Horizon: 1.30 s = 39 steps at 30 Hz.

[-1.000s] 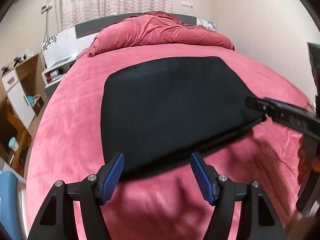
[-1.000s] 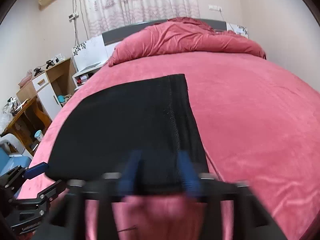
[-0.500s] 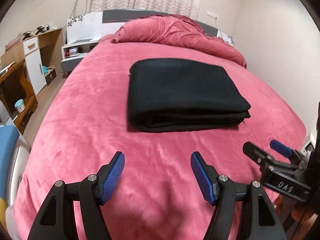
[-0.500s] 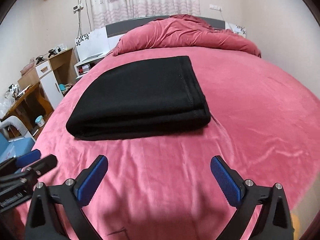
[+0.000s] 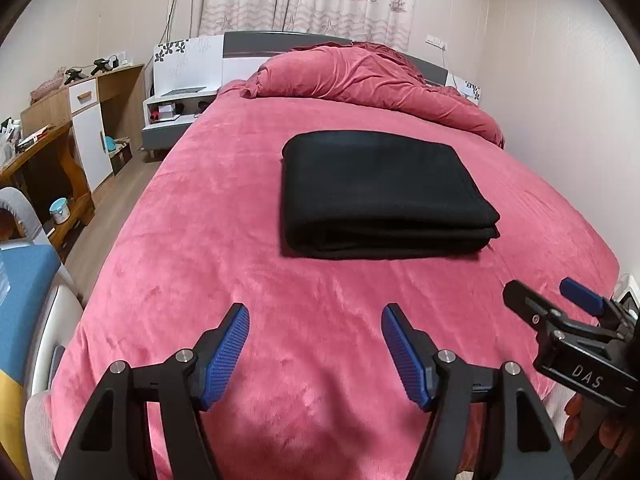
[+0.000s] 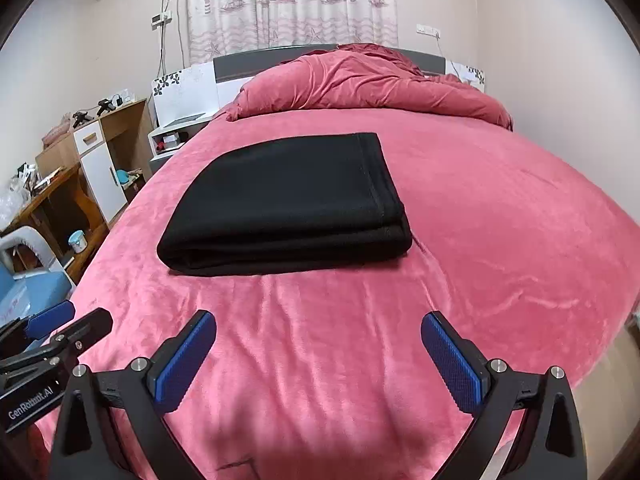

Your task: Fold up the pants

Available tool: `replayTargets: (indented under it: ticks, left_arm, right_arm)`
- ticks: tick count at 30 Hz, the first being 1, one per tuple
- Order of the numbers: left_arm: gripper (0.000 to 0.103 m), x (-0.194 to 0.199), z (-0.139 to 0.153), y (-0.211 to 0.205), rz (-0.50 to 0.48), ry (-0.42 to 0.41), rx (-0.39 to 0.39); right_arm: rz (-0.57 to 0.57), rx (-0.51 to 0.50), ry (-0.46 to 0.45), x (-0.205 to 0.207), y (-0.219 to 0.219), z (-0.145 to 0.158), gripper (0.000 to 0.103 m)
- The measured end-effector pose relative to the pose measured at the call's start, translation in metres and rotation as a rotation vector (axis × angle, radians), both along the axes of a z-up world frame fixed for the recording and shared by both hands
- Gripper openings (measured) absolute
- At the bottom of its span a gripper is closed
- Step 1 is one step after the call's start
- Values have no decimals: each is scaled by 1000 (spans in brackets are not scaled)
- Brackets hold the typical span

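The black pants (image 5: pixel 380 196) lie folded in a flat layered rectangle on the pink bed (image 5: pixel 224 208); they also show in the right wrist view (image 6: pixel 288 204). My left gripper (image 5: pixel 316 316) is open and empty, held above the near part of the bed, well short of the pants. My right gripper (image 6: pixel 320 324) is open and empty, also back from the pants. The right gripper shows at the right edge of the left wrist view (image 5: pixel 556 300). The left gripper shows at the left edge of the right wrist view (image 6: pixel 72 320).
A bunched pink duvet (image 5: pixel 360 76) lies at the head of the bed. A wooden desk and white cabinet (image 5: pixel 80 120) stand on the left by a nightstand (image 5: pixel 172 112). A blue seat (image 5: pixel 20 292) is at the near left.
Both grippers let go of the pants and pulled back toward the foot of the bed. The right gripper opened wide. The pants now lie folded and still.
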State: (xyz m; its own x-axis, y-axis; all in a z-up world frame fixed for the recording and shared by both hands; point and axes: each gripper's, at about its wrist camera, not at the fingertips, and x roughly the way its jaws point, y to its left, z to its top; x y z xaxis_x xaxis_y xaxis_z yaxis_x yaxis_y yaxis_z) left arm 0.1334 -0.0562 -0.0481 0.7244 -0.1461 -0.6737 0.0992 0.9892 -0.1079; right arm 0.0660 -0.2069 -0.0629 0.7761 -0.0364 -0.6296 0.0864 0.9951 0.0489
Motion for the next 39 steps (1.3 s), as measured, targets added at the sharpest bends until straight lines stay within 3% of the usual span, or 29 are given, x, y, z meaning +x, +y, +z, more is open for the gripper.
replayTargets:
  ticks: [9, 39]
  left_arm:
    - [70, -1, -3, 1, 38, 20, 17]
    - [70, 2, -7, 0, 21, 47, 16]
  right_arm:
    - [12, -19, 0, -3, 2, 1, 103]
    - [0, 2, 32, -2, -2, -6, 103]
